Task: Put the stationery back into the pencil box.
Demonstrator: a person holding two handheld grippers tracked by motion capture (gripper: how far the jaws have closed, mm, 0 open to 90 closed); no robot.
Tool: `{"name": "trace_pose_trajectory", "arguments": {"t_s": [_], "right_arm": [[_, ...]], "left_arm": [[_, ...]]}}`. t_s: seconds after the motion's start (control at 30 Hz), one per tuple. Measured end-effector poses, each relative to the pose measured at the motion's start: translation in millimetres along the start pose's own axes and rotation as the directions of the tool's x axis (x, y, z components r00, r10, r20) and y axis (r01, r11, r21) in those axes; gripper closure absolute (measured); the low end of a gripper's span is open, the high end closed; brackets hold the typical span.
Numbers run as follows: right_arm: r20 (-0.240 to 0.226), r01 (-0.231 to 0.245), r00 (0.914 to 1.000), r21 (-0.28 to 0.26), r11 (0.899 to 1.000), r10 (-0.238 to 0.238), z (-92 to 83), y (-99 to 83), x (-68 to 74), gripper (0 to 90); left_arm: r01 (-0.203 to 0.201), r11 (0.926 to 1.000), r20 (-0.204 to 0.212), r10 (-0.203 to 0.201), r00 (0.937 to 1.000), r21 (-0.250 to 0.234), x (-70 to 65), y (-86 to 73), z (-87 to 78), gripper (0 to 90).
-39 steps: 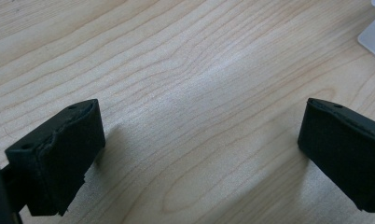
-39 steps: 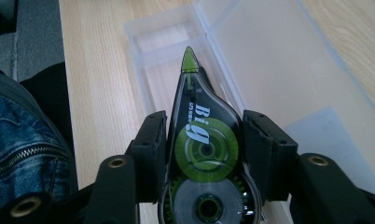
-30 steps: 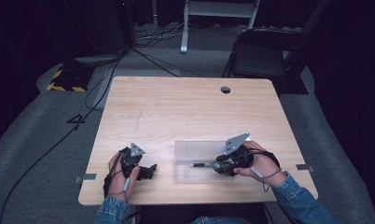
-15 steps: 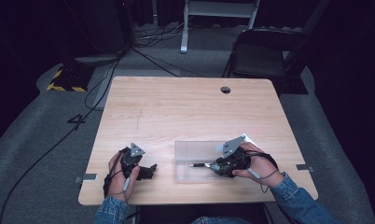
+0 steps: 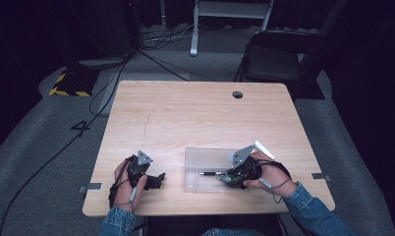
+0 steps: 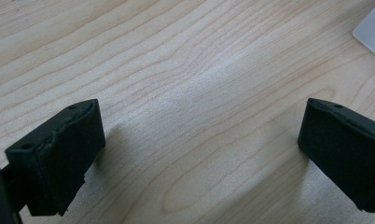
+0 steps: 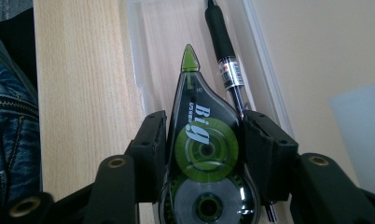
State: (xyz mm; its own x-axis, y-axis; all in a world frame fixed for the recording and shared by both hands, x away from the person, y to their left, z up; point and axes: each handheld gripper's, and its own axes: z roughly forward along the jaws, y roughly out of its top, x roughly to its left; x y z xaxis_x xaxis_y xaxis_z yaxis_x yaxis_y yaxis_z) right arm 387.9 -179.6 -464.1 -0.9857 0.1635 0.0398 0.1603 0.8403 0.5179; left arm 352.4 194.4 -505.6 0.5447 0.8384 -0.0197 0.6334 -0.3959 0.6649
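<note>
Right gripper view: correction tape (image 7: 202, 154) clamped between the fingers (image 7: 150, 140); pen (image 7: 225, 56) just beside.

1 correction tape (image 7: 202, 154), 1 pen (image 7: 225, 56), 1 clear tray (image 5: 198, 160) — 2 grippers

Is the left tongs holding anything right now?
No. In the left gripper view the left tongs stand wide open over the bare wooden table, nothing between them.

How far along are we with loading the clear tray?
Done: a black pen already lies in the clear tray. In hand: the right tool grips a green correction tape dispenser over the tray, beside the pen. Left: releasing it. The left tool rests open on the table.
</note>
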Motion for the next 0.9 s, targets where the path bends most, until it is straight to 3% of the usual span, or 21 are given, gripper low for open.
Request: {"name": "trace_pose_trajectory", "arguments": {"t_s": [0.23,0.6,0.9], "right_arm": [[-0.018,0.003,0.9998,0.007,1.0,-0.003,1.7,-1.1,-0.6,52.0],[-0.048,-0.037,0.9982,0.0,0.999,0.037,0.7,-2.7,-2.3,48.6],[-0.035,-0.048,0.9983,-0.037,0.998,0.047,-2.2,0.4,0.5,44.8]], "left_arm": [[0.0,1.0,0.0,0.0,1.0,0.0,0.0,0.0,0.0,0.9],[0.0,1.0,0.0,0.0,1.0,0.0,0.0,0.0,0.0,0.9],[0.0,1.0,0.0,0.0,1.0,0.0,0.0,0.0,0.0,0.9]]}}
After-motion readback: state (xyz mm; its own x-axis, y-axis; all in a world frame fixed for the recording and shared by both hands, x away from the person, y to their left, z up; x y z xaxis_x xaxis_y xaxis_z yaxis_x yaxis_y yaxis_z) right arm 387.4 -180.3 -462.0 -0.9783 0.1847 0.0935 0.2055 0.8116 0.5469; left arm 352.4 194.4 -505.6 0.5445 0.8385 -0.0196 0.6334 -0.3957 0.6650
